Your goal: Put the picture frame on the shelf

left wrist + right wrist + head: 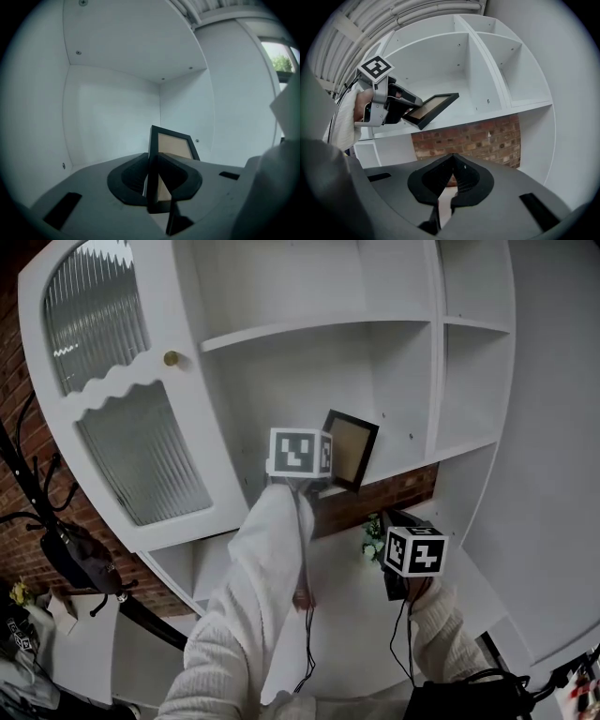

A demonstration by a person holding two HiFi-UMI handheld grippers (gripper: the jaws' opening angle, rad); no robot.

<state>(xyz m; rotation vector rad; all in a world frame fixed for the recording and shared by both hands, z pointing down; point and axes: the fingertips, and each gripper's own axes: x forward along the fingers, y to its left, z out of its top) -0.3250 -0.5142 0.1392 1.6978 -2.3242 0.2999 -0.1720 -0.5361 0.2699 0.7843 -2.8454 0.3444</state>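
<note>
A white shelf unit (309,324) stands against a brick wall (487,136). The picture frame (174,145) hangs tilted in a middle compartment, over the board's front edge, pinched by its side in the left tool (157,165). Lower down, the right tool (452,161) is pressed together, empty.

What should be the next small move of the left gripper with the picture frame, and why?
Probably lower the frame onto the shelf and stand it upright before opening the jaws. The left gripper is shut on the edge of the picture frame. The right gripper view shows the frame tilted over the shelf board and seemingly not yet resting on it.
</note>
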